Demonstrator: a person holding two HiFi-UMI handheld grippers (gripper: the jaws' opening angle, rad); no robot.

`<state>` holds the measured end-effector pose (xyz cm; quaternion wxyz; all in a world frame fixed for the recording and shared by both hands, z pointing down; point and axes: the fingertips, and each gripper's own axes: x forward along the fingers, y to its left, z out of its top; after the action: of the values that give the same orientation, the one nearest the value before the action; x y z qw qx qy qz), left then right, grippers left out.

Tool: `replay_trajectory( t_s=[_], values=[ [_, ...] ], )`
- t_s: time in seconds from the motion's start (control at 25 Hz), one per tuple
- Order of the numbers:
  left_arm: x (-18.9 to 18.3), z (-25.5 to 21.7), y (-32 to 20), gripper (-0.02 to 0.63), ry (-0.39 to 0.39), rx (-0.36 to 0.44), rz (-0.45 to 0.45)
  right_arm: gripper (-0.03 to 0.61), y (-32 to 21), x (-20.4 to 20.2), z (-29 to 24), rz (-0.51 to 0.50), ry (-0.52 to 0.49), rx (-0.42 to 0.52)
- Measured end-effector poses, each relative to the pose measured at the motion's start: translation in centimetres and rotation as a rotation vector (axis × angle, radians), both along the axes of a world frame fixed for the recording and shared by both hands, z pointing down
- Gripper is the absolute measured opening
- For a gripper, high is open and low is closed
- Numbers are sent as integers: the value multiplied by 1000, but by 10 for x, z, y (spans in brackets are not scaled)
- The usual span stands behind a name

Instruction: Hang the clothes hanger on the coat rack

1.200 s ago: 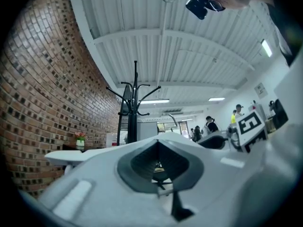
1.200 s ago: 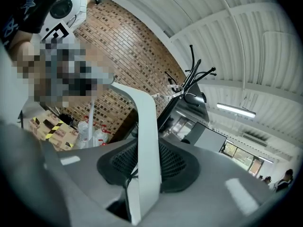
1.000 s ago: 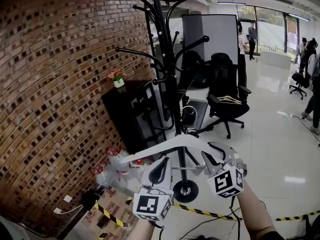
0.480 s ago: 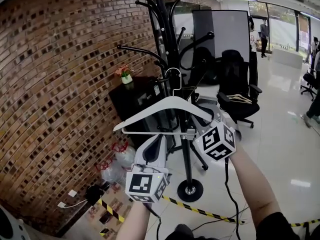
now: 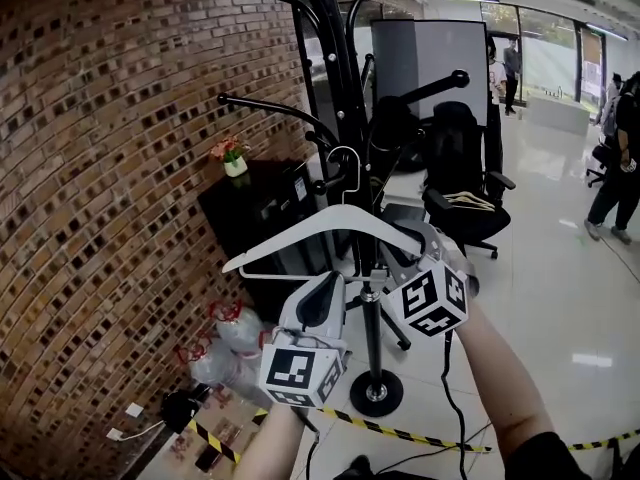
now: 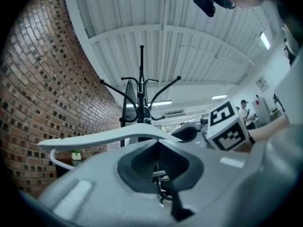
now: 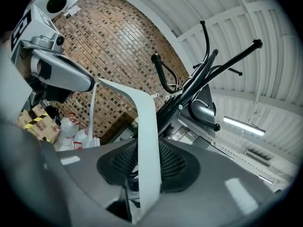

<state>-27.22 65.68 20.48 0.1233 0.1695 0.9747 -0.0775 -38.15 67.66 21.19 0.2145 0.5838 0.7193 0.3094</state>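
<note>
Biggest thing: brick wall point(image 5: 110, 188), everything left of the coat rack point(image 5: 340, 88). Glossy white floor point(image 5: 560, 298) runs out to the right of it. The rack is a black pole with curved pegs point(image 5: 265, 106) at several heights and a round base point(image 5: 376, 393) on the floor. Striped tape point(image 5: 400, 431) lies on the floor just in front of the base. Behind the rack is a gray panel point(image 5: 430, 53), and a black office chair point(image 5: 455, 188) sits behind and to the right. A black cabinet point(image 5: 250, 223) stands left of the rack against the wall. A person point(image 5: 612, 158) stands well to the right of the rack.

White hanger point(image 5: 345, 214): you're holding it up in front of the rack's pole, about halfway up, with its left end lower than the peak. Its hook point(image 5: 345, 149) overlaps the pole in the head view, just right of the ball tip of one of the pegs. Can't tell whether it touches pole or peg.

Your right gripper point(image 5: 420, 243) is right of the pole. Its jaws are clamped on the hanger's right arm, which runs straight through between the pads in the right gripper view. Your left gripper point(image 5: 327, 280) is just left of the pole, under the hanger. Its jaws are pulled narrow on the lower bar, and the hanger's left arm lies across just above the tips in the left gripper view.

White plastic bags point(image 5: 235, 328) sit on the floor left of the base, by the wall. A small potted plant point(image 5: 233, 158) stands on the cabinet top, left of the rack.
</note>
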Motion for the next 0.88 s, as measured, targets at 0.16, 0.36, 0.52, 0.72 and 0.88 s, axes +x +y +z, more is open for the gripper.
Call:
replay_trajectory(
  t_s=[0.16,0.36,0.52,0.72,0.88],
  values=[
    [-9,7,19,5,-3,14,23,122,2,0,5,21,-11,-19],
    [-18,14,33,5,-4,34,47,123,-3,1,14,40,-12,-34],
    [-22,18,40,5,-2,47,64,123,-6,-1,20,54,-11,-55],
    [-27,30,43,5,11,67,76,123,-5,1,33,48,-21,-55],
    [-29,37,43,5,23,80,77,123,-4,6,36,36,-43,-60]
  ],
)
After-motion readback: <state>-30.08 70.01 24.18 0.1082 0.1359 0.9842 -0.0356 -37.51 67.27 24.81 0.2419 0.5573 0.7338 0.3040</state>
